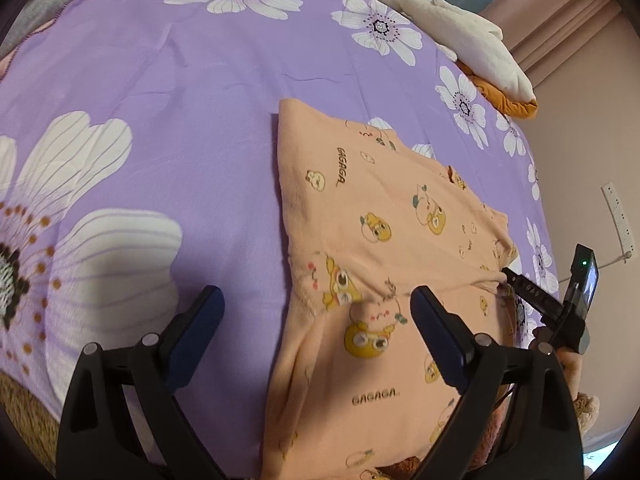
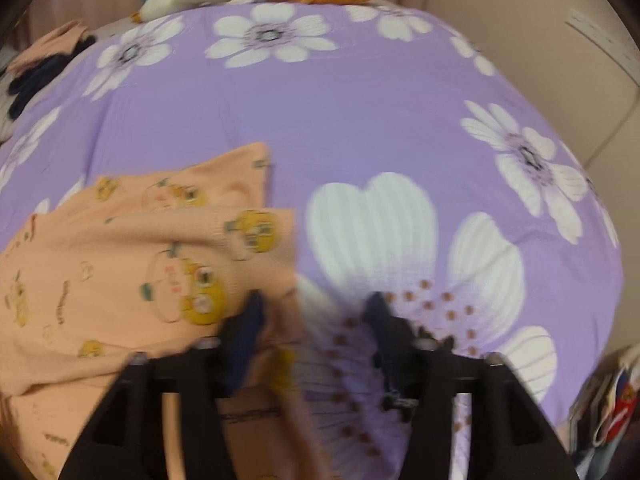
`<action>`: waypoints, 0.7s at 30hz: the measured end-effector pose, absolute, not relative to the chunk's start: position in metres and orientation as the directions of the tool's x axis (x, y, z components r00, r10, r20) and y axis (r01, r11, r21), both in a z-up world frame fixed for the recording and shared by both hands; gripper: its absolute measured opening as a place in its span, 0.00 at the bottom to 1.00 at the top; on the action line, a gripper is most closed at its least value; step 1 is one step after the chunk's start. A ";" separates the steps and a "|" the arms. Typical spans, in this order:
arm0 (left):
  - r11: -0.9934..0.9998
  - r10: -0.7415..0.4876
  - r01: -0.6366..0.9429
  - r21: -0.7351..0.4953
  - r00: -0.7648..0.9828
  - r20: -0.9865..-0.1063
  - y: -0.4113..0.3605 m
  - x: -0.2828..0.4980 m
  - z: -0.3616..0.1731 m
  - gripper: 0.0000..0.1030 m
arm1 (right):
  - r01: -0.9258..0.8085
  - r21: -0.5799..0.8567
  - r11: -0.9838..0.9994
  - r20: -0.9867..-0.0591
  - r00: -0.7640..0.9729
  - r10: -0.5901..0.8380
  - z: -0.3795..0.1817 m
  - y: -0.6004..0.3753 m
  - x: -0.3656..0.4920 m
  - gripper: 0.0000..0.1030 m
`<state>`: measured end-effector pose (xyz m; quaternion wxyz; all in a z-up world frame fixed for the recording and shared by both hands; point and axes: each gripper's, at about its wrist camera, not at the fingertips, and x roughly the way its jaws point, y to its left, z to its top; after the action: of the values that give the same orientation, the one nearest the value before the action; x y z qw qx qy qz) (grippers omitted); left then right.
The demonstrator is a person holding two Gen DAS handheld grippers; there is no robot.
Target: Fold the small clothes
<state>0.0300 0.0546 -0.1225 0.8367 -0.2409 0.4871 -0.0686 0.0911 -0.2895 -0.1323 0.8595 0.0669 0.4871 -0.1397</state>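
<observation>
Two hand-held grippers, left and right, both spread apart, hover over peach cartoon-print cotton garment on purple floral bedsheet.

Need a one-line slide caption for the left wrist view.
Open left gripper hovers over a peach cartoon-print garment on a purple floral bedsheet; right gripper at its edge.

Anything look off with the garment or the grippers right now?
The peach garment lies bunched and creased, its near end hanging over the bed edge. Both the left gripper and right gripper are open.
</observation>
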 end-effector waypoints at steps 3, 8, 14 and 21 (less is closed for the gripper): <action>0.887 -0.328 -0.115 -0.448 0.525 -0.785 0.051 0.022 -0.118 0.91 | 0.307 0.082 0.948 -0.855 0.510 -0.091 -0.131 -0.303 0.084 0.58; 0.905 -0.301 -0.094 -0.416 0.550 -0.779 0.042 0.012 -0.109 0.91 | 0.243 0.121 0.963 -0.832 0.553 -0.034 -0.121 -0.299 0.071 0.58; 0.917 -0.281 -0.082 -0.390 0.559 -0.780 0.033 0.003 -0.105 0.91 | 0.173 0.201 0.964 -0.796 0.602 0.058 -0.109 -0.294 0.047 0.68; 0.921 -0.282 -0.077 -0.382 0.548 -0.788 0.027 -0.012 -0.112 0.91 | 0.111 0.290 0.951 -0.770 0.617 0.163 -0.108 -0.296 0.020 0.68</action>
<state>-0.0122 0.0269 -0.1118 0.8590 -0.1898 0.4717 -0.0597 0.0201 -0.2956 -0.1076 0.8854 0.1564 0.4374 0.0147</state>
